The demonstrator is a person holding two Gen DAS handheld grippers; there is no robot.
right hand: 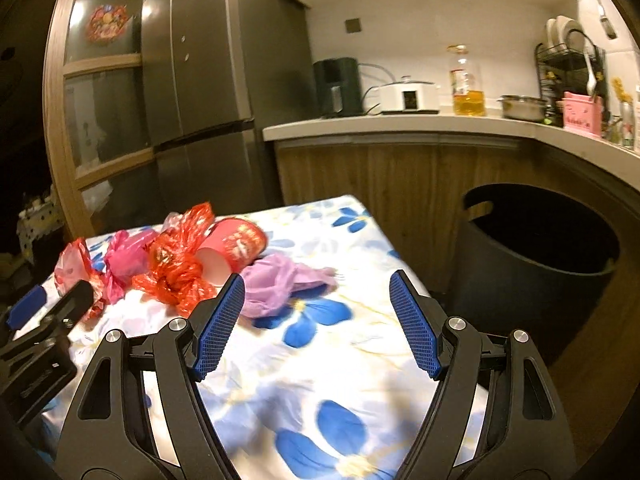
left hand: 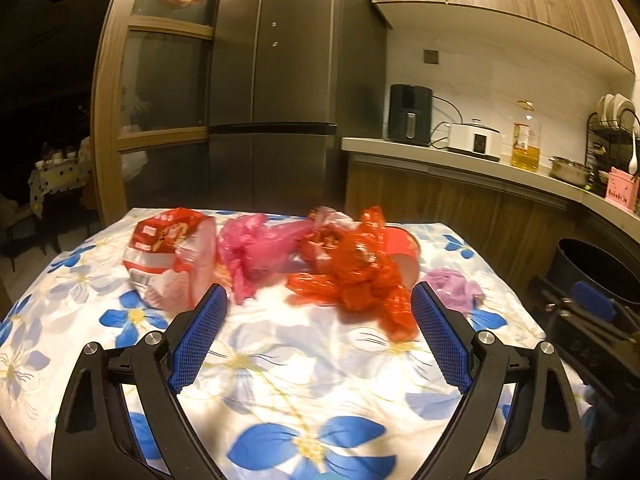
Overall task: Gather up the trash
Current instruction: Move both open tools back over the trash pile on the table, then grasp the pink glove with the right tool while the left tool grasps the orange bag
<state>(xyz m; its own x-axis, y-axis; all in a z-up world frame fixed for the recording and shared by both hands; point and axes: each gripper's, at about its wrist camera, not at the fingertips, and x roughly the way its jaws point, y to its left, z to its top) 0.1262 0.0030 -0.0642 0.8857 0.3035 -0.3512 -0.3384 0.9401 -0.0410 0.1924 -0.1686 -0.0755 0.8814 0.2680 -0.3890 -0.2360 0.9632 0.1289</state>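
Beside the dark bin (right hand: 536,248), which is standing on the floor just off the table's edge, I am holding both grippers over the flowered tablecloth (left hand: 280,360). My left gripper (left hand: 320,300) is spread wide and gripping nothing; my right gripper (right hand: 316,292) is spread wide too, with only cloth between its pads.

All the trash is lying on the side of the table away from the bin. Nearest the bin is a crumpled purple bag (right hand: 276,284), just beside my right gripper's inner finger. Behind it a red paper cup (right hand: 236,248) is lying on its side, touching a crinkled red wrapper (left hand: 360,272). Further from the bin are a pink bag (left hand: 256,252) and, furthest, a red-and-white snack packet (left hand: 168,256).

I am judging that the main risk is the film itself: the bags are thin and loose, so a pinch on one fold may be slipping out on the way to the bin, or dragging a neighbour along, since the red wrapper, cup and pink bag are touching. The cup, lying on its side, may be rolling off the table if I am nudging it. Pressing down too low, I may be catching the tablecloth and pulling everything with it. With both grippers working close together, they may also be knocking each other.
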